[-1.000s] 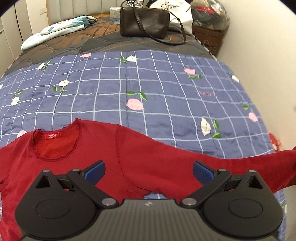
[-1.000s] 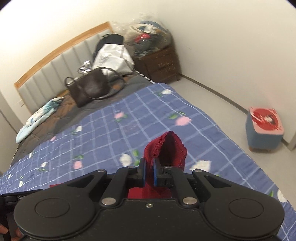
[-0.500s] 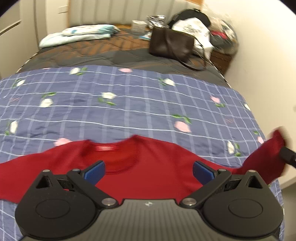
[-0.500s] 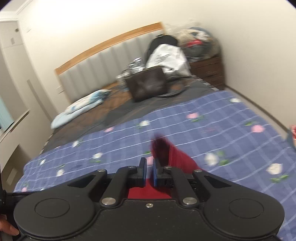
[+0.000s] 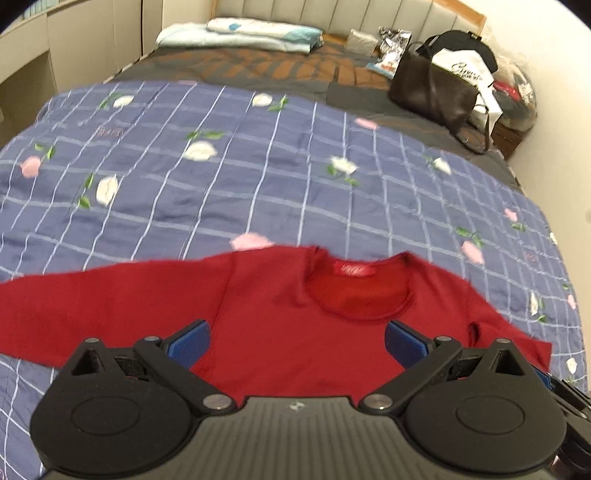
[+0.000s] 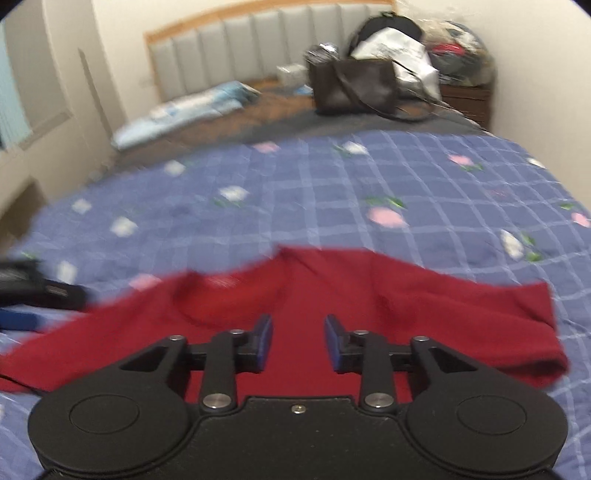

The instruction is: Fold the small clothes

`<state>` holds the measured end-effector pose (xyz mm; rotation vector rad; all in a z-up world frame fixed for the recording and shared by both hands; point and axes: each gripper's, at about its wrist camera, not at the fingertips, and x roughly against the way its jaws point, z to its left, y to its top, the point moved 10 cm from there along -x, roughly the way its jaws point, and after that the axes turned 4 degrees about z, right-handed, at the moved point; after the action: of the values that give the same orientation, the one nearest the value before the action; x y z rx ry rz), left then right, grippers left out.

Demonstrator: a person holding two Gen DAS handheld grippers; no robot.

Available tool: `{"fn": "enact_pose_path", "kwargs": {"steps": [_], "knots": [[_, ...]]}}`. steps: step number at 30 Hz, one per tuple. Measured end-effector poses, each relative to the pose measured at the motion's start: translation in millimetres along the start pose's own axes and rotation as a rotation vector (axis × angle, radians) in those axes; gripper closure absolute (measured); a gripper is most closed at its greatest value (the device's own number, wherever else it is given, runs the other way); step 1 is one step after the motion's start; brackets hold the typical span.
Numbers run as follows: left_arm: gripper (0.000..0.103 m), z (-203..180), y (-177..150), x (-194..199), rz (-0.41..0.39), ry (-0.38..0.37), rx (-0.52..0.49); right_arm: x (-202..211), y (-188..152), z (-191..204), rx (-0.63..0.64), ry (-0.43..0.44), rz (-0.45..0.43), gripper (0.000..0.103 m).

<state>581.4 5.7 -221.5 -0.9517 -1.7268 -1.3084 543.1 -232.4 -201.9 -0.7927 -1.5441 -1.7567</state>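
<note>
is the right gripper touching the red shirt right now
Cannot tell. In the right wrist view the right gripper is open over the red shirt with nothing between its pads, but that angle cannot show whether any gap separates them.

The bed (image 5: pixel 258 184) wears a blue checked quilt (image 5: pixel 295 206) with flowers; a red long-sleeved top (image 5: pixel 295 325) lies spread flat on it; farther up, on a dark cover, sit a brown handbag (image 5: pixel 432 92), a white bag (image 5: pixel 465 70) and folded pale bedding (image 5: pixel 240 33).
</note>
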Motion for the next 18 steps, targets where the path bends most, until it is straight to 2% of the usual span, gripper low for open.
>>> {"fn": "enact_pose_path", "kwargs": {"steps": [1, 2, 6, 10, 11, 12, 13, 14, 18], "knots": [[0.0, 2, -4, -6, 0.009, -0.001, -0.001, -9, -7, -11, 0.002, -0.041, 0.007, 0.05], [0.0, 2, -8, -11, 0.019, -0.005, -0.003, -18, -13, -22, 0.002, -0.073, 0.014, 0.048], [0.0, -9, -29, -36, 0.069, -0.022, -0.024, -60, -27, -52, 0.011, -0.135, 0.055, 0.047], [0.0, -28, -40, -52, 0.095, -0.037, -0.056, -91, -37, -70, 0.039, -0.151, 0.084, 0.048], [0.0, -33, -42, -54, 0.098, -0.041, -0.062, -94, -38, -70, 0.048, -0.148, 0.085, 0.051], [0.0, -37, -43, -55, 0.101, -0.043, -0.067, -97, -39, -70, 0.058, -0.147, 0.087, 0.063], [0.0, -40, -44, -55, 0.102, -0.046, -0.071, -100, -37, -70, 0.061, -0.136, 0.093, 0.084], [0.0, -44, -44, -55, 0.101, -0.049, -0.073, -101, -37, -70, 0.051, -0.117, 0.105, 0.092], [0.0, -54, -36, -49, 0.087, -0.069, -0.075, -83, -27, -66, -0.001, -0.077, 0.084, 0.094]]}}
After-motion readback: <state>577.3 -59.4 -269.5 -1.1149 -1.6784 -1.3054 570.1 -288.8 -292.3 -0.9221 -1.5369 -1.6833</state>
